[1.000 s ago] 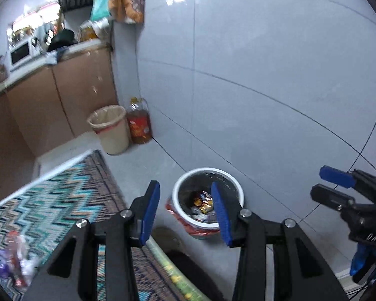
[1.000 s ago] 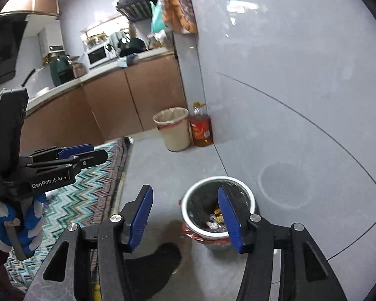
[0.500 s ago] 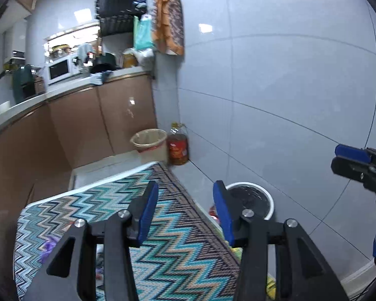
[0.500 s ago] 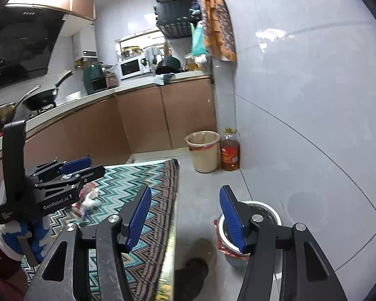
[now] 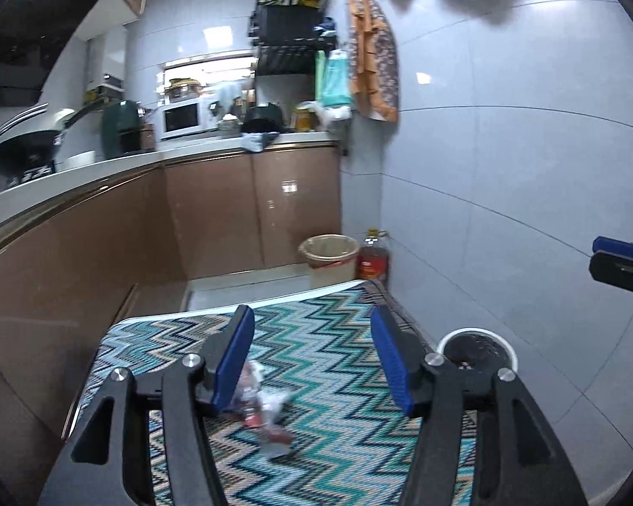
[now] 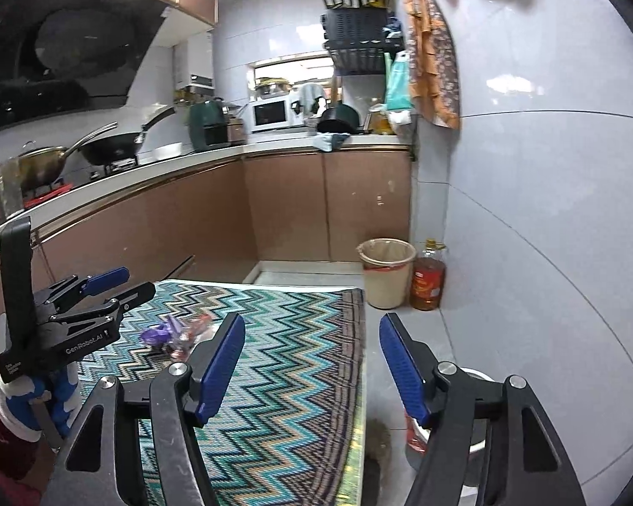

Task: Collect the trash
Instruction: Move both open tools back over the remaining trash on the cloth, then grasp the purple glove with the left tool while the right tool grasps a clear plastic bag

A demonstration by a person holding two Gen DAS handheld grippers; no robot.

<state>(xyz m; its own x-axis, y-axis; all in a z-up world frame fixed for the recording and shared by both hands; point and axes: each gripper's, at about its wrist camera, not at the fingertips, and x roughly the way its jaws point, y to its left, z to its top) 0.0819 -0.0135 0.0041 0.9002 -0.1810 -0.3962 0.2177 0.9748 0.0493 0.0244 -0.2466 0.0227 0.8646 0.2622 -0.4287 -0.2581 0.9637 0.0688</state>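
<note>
Your left claw (image 5: pixel 312 358) hangs spread and empty over the zigzag-patterned teal cloth on the bench (image 5: pixel 337 421), its jaws having just been widening. The crumpled clear-and-red wrapper trash (image 5: pixel 261 409) lies on that cloth just beside its left finger. Your right claw (image 6: pixel 312 367), also spread, empty and just widening, hovers between the bench edge and the white-rimmed round bin (image 6: pixel 472 426) on the floor.

Wrappers (image 5: pixel 261 405) lie on the mat (image 5: pixel 337 379), bin (image 5: pixel 477 348) to its right.
</note>
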